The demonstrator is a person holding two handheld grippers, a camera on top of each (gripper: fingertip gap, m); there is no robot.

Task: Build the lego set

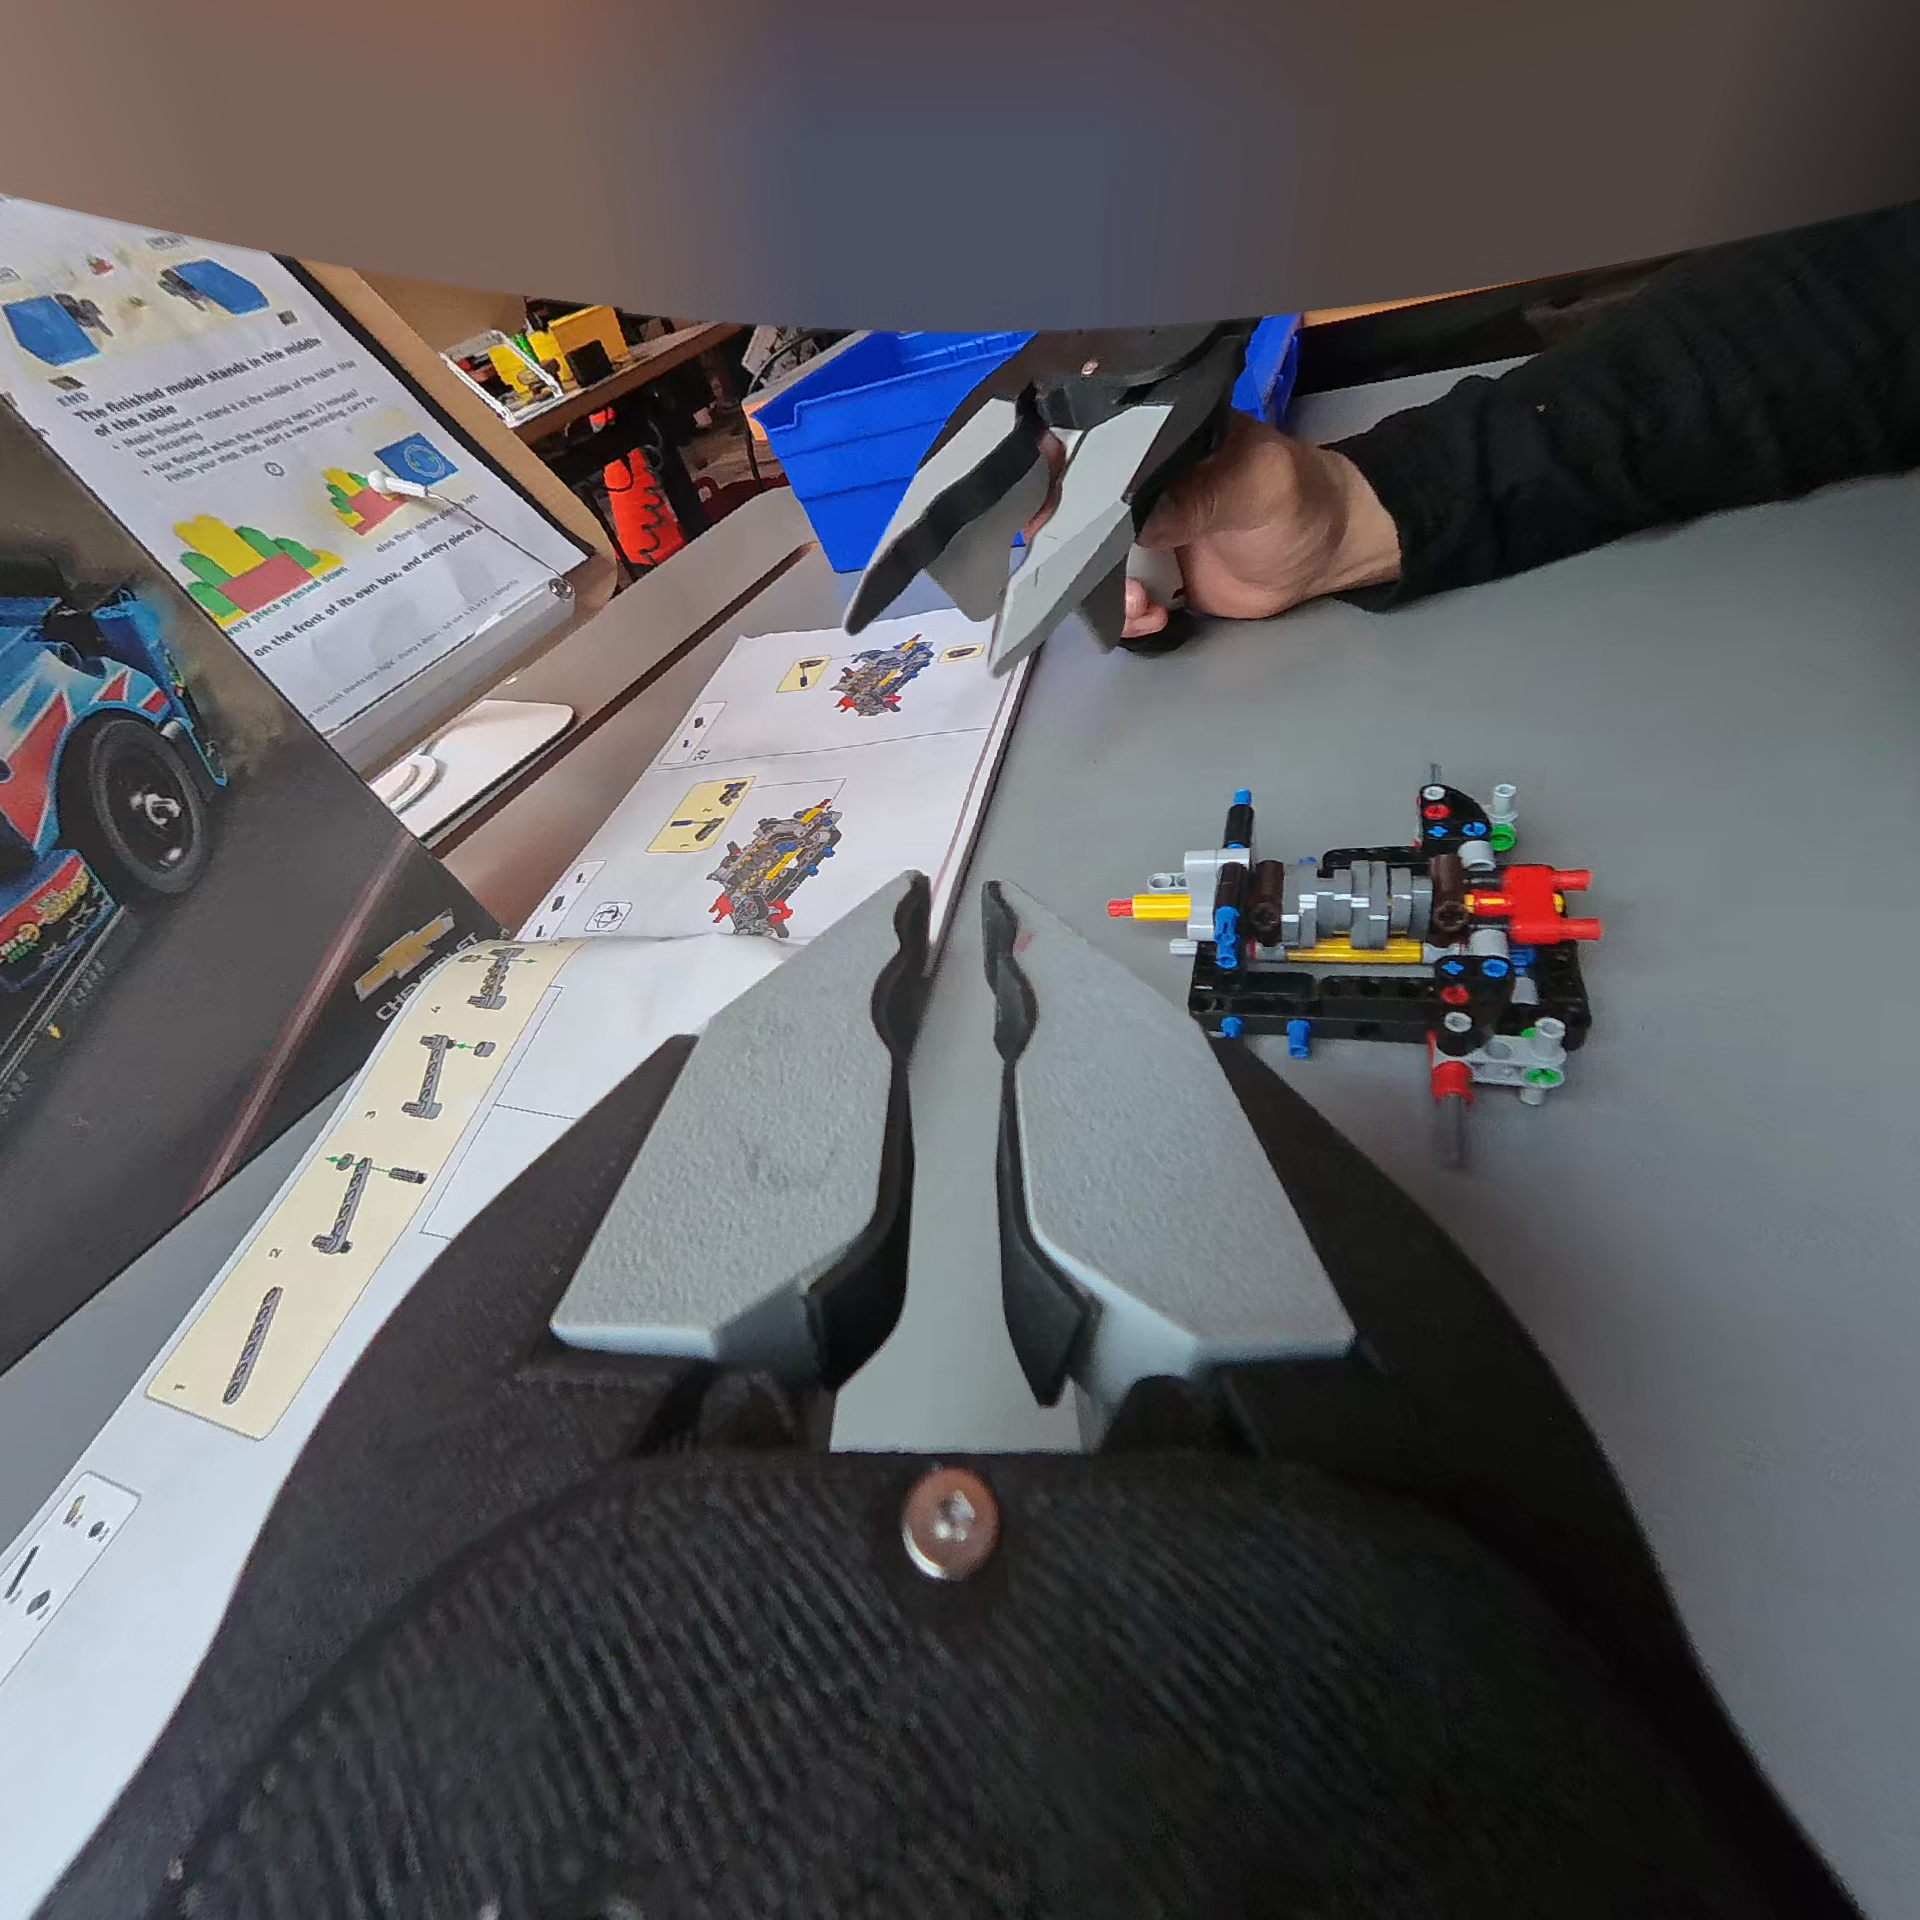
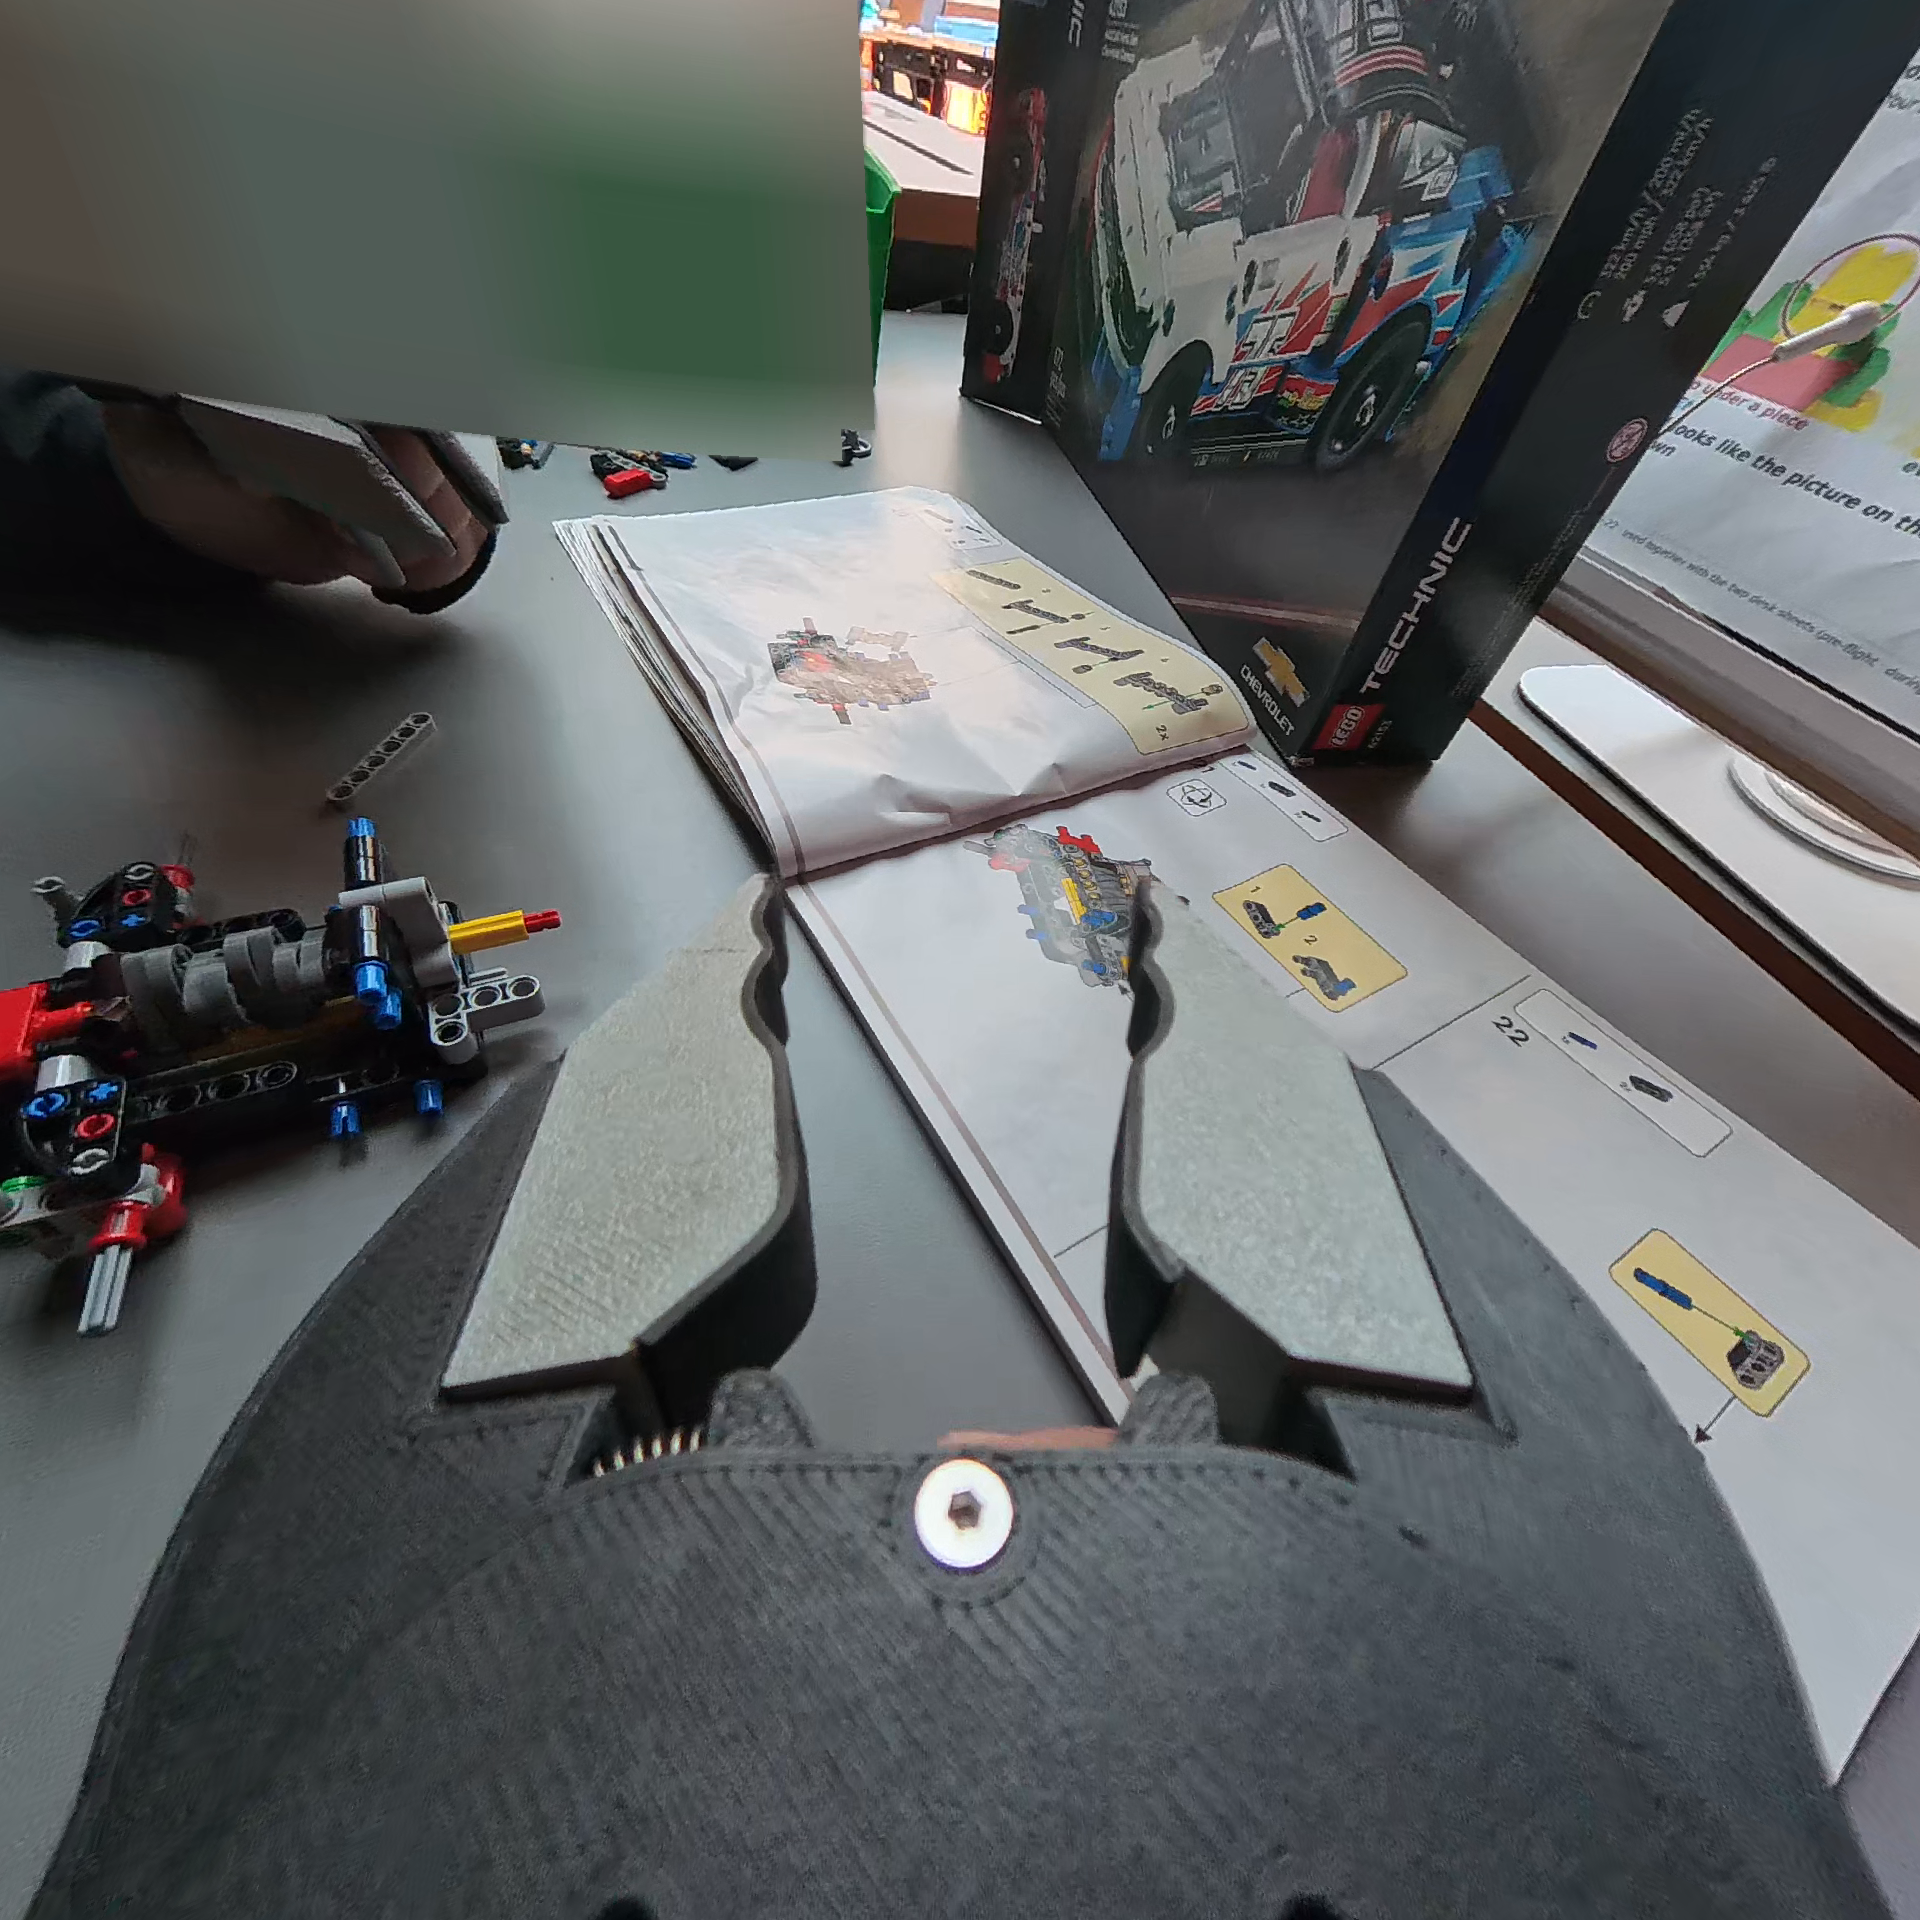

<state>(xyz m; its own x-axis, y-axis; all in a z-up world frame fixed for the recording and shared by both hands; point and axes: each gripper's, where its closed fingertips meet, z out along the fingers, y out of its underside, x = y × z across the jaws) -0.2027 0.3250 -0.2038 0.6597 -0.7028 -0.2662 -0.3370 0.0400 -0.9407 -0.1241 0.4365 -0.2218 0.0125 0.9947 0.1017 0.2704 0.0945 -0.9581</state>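
A partly built Lego chassis of black beams, grey gears, yellow axles and red and blue pins lies on the grey table, right of my left gripper. That gripper is empty, its jaws only narrowly apart, over the edge of the open instruction booklet. My right gripper is wide open and empty above the booklet; the chassis lies to its left. It also shows in the left wrist view, held by a hand. The left gripper shows far left in the right wrist view.
The set's box stands behind the booklet, and also shows in the left wrist view. A loose grey beam and several small parts lie beyond the chassis. A blue bin and a propped printed sheet stand at the table's edge.
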